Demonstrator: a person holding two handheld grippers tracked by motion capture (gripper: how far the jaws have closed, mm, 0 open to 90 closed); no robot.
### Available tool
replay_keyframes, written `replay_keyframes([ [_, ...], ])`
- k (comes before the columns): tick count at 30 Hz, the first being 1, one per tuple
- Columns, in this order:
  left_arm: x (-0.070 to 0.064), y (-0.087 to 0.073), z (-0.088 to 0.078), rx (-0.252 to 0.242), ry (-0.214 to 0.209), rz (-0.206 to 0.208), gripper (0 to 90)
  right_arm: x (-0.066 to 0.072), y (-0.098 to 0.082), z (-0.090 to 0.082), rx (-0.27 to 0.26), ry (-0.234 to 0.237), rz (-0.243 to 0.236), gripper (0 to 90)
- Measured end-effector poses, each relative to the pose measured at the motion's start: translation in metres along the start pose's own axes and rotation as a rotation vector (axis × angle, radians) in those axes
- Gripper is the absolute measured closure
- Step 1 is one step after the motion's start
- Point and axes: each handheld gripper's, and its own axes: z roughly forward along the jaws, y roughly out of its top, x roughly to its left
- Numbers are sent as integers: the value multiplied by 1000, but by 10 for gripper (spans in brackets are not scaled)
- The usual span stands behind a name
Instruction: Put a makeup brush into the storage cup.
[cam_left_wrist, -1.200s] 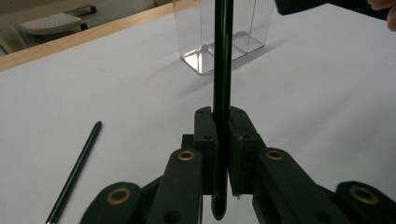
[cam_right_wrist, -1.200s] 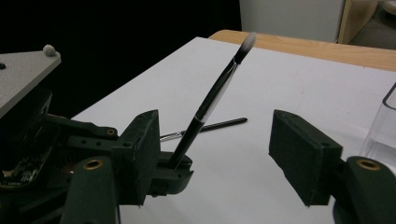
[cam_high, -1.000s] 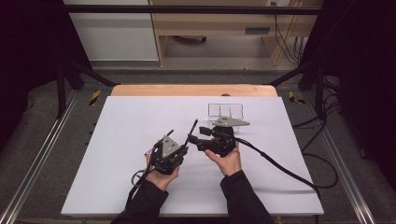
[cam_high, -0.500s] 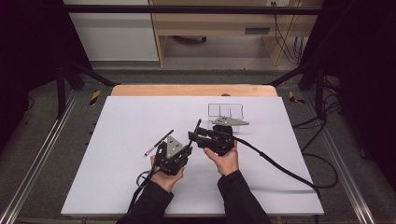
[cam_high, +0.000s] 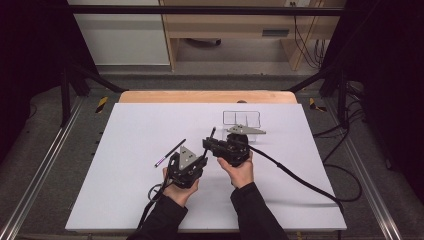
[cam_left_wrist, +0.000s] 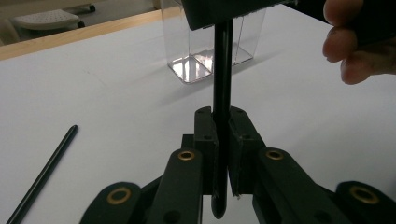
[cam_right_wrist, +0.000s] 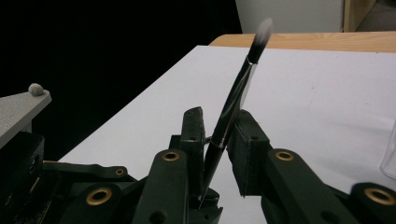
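Observation:
A slim black brush (cam_high: 210, 142) with a pale bristle tip (cam_right_wrist: 264, 28) stands tilted between my two grippers at mid-table. My left gripper (cam_high: 202, 159) is shut on its lower handle (cam_left_wrist: 222, 93), both pads pressed against it. My right gripper (cam_high: 209, 145) comes in from the right. Its jaws have just been closing and now clamp the brush (cam_right_wrist: 229, 112) higher up, near the metal ferrule. In the left gripper view, the right gripper's jaw and the person's fingers (cam_left_wrist: 355, 51) sit just above my left gripper (cam_left_wrist: 223, 116).
A second thin black stick (cam_high: 170, 152) with a purple end lies on the white table (cam_high: 125, 130) left of the grippers, also seen as a black stick (cam_left_wrist: 42, 172). A clear plastic box (cam_high: 241, 119) stands behind the right gripper. A black cable (cam_high: 300, 180) trails right.
The right gripper's jaws have closed in onto the brush. Both hands have stayed nearly in place, with the left gripper still holding the brush.

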Motion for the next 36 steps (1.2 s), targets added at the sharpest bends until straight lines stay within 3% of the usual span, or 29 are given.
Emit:
replay_keyframes([
  [11, -1, 0, 0, -1, -22, -1, 822, 1, 1, -1, 0, 60, 6, 835],
  [17, -1, 0, 0, -5, -36, 8, 811, 1, 1, -3, 2, 68, -1, 837],
  [36, 15, 0, -17, -26, -88, 80, 411, 1, 7, -15, -21, -1, -97, 838],
])
